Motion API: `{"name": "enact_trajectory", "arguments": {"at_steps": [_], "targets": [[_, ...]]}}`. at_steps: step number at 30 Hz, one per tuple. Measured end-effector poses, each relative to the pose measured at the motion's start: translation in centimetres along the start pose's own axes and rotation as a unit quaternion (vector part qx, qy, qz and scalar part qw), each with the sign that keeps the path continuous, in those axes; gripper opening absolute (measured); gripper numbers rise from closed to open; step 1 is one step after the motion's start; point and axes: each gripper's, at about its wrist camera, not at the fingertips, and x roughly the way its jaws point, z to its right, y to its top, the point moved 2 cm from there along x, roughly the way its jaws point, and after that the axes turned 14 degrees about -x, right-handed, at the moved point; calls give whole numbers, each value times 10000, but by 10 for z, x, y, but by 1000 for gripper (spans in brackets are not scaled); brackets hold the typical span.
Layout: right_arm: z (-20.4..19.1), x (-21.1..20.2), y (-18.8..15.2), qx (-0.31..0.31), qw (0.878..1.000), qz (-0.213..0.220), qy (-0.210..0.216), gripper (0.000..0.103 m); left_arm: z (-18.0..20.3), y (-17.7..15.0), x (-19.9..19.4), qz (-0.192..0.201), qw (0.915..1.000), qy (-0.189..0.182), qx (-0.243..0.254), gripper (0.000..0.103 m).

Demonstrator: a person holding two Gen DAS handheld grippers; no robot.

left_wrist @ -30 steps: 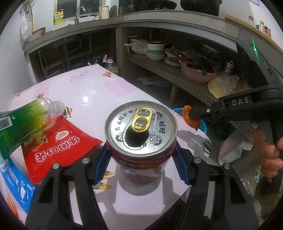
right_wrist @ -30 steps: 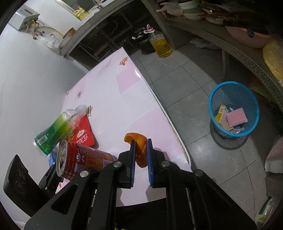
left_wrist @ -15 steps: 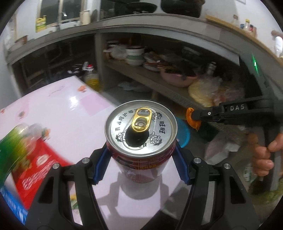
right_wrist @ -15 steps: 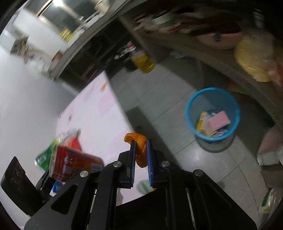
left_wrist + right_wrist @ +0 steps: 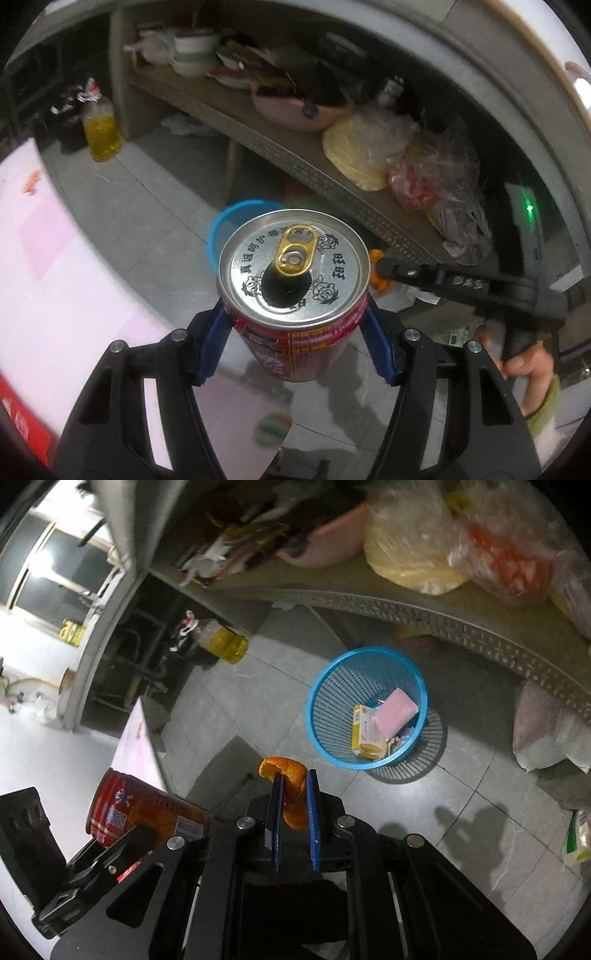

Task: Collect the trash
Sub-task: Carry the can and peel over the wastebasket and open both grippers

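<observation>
Two items of trash are in carriage toward the bin. The left gripper has its blue pads clamped on the sides of an opened red aluminium drink can, held upright with the gold pull-tab facing the left wrist camera. The right gripper is closed nearly flat, pinching a curled piece of orange peel between its blue pads. Both loads hang clear of the pink-and-white table top, over grey floor tiles.

Step in hand, as judged: the transfer leg, with pick-up complete and deposit not yet made. The round blue plastic mesh wastebasket stands on the floor below the perforated metal shelf; it already holds a yellow-and-white carton and a pink block. In the right wrist view the peel sits short of the basket rim, so the next move calls for bringing each gripper over the opening before the pads part, one load at a time to avoid a collision between the two tools.

Writing: Chinese characters ring the can lid, with cartoon pig figures; the can wall text is too small to read. The right tool's arm bears white lettering, blurred here.
</observation>
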Motion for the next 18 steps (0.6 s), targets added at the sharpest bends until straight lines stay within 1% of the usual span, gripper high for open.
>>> {"name": "enact_trajectory", "arguments": {"at_steps": [3,4,5,6,7,8,9,11,14,18], "targets": [[16,21,21,144,9999,55,-26,15,14,21,27,-127,9998,36,117,62],[23,30,30,178,9998,91,-71,21,17,30,37,-130,9998,24,120,62],[29,38,38,183,9997,132,-132,27,19,37,45,-111,9999,35,115,65],[38,51,49,160,9993,179,-275,41,21,46,52,-6,9999,81,98,74],[45,60,54,146,9990,179,-387,45,22,54,56,204,9996,182,38,75],[53,71,58,179,9984,130,-528,45,22,59,57,286,9994,208,12,75],[58,77,60,237,9980,86,-574,45,22,62,57,300,9994,177,-8,75],[68,87,57,376,9977,50,-563,45,19,63,52,319,9994,93,-71,75],[72,88,43,347,9973,76,-642,45,12,56,37,425,9990,48,-100,75],[67,79,18,248,9976,77,-649,45,3,45,10,507,9983,-135,-249,75]]}}
